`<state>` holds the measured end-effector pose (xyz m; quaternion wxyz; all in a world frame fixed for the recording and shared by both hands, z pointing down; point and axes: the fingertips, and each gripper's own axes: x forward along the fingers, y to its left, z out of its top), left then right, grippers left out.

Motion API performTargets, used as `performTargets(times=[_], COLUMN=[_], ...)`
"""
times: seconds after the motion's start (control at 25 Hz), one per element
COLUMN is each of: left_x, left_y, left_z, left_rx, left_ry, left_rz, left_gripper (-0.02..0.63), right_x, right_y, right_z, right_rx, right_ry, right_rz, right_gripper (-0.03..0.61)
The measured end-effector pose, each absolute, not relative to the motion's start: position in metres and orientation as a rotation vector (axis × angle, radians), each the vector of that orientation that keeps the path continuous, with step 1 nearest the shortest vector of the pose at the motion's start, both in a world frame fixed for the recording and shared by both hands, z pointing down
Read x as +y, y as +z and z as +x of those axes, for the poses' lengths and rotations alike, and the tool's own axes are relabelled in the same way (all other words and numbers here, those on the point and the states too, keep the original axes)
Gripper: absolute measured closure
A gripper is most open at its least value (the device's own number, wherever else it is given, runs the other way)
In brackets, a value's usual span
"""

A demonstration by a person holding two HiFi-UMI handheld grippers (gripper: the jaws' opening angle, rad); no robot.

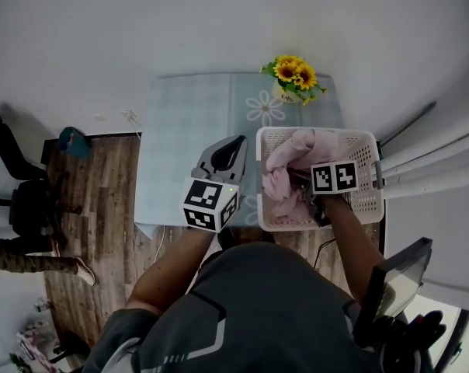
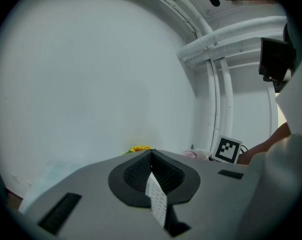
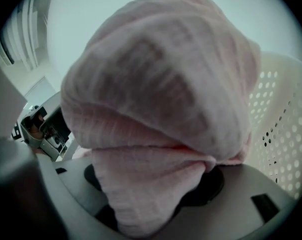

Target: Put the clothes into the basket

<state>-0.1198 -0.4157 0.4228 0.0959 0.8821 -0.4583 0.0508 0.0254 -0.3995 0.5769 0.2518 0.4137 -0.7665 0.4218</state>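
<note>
A white perforated basket (image 1: 369, 202) stands at the right end of the pale table (image 1: 188, 130). Pink clothes (image 1: 297, 148) lie heaped inside it. My right gripper (image 1: 298, 186) reaches down into the basket and is shut on a bunch of the pink garment (image 3: 161, 99), which fills the right gripper view and hides the jaw tips. The basket wall (image 3: 286, 134) shows just to the right of it. My left gripper (image 1: 230, 152) hovers over the table just left of the basket, shut and holding nothing. In its own view the left gripper (image 2: 152, 153) points toward the wall.
A pot of sunflowers (image 1: 295, 78) stands at the table's far edge behind the basket. White pipes (image 1: 436, 162) run along the wall on the right. An office chair (image 1: 17, 185) and a person's legs (image 1: 33, 263) are on the wooden floor at left. A monitor (image 1: 397, 286) sits near right.
</note>
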Motion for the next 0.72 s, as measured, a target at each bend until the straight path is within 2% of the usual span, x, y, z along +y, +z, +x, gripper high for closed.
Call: performTargets(times=[0.72], left_x=[-0.424], left_y=[0.466], left_z=[-0.114], left_rx=[-1.326], left_ry=[0.206], left_rz=[2.522], left_gripper=[0.606], right_x=[-0.396], right_y=[0.642], right_z=[0.021], right_rx=[-1.909], right_ry=[1.152], right_rz=[1.021], right_gripper=[0.247])
